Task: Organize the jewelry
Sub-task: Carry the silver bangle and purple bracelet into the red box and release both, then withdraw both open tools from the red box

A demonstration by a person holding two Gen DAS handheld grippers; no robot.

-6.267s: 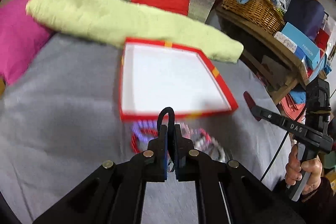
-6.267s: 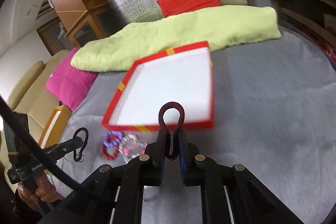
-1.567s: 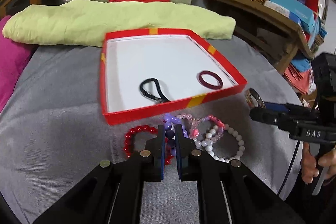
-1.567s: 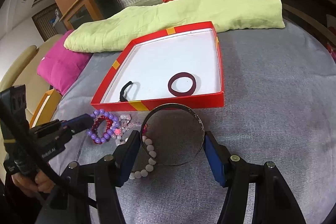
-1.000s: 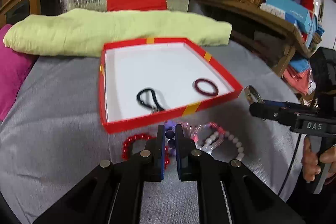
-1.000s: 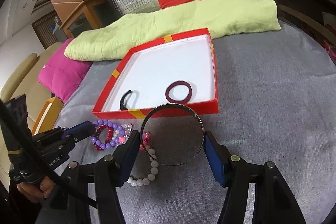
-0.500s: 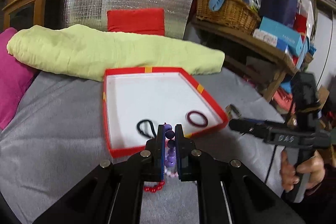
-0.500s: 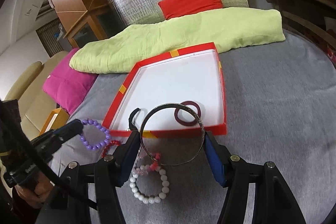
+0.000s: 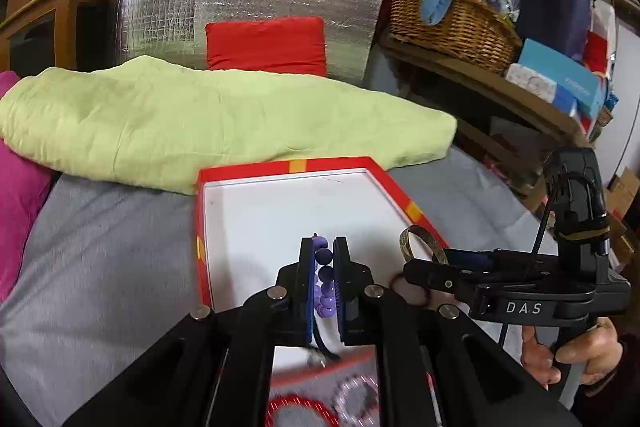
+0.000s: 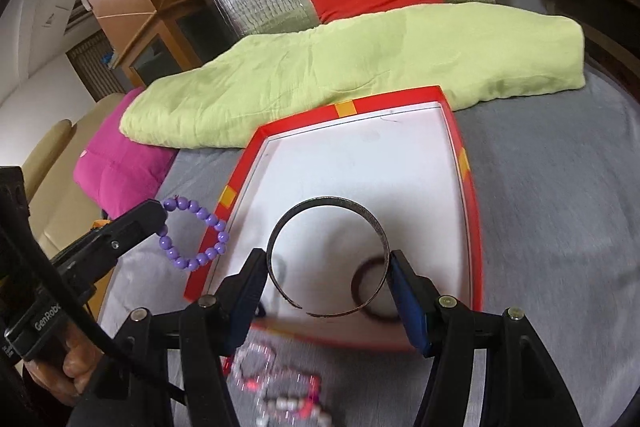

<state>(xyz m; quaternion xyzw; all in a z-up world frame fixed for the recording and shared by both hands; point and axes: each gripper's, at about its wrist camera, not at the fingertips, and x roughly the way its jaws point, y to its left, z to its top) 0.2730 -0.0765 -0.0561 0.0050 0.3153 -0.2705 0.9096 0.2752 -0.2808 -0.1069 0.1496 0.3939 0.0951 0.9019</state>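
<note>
My left gripper (image 9: 323, 247) is shut on a purple bead bracelet (image 9: 323, 267), which hangs in the air over the near left rim of the red box (image 9: 288, 165). The right wrist view shows the same bracelet (image 10: 196, 235) dangling from the left gripper (image 10: 158, 215). My right gripper (image 10: 328, 259) is shut on a thin metal bangle (image 10: 328, 201), held above the box's white floor. In the box (image 10: 344, 109) lie a dark red ring (image 10: 360, 283) and a black hair tie (image 9: 320, 341), both partly hidden. The right gripper (image 9: 424, 255) and bangle (image 9: 410, 239) also show in the left wrist view.
Several bead bracelets (image 10: 276, 383) remain on the grey cloth (image 9: 100, 267) in front of the box. A green folded blanket (image 9: 200, 115) lies behind it, with a pink cushion (image 10: 120, 163) at the left. A shelf with a wicker basket (image 9: 448, 23) stands at the right.
Both grippers have risen and moved forward from the bracelet pile to over the box. The purple bracelet came up off the cloth in the left gripper; the bangle stayed in the right.
</note>
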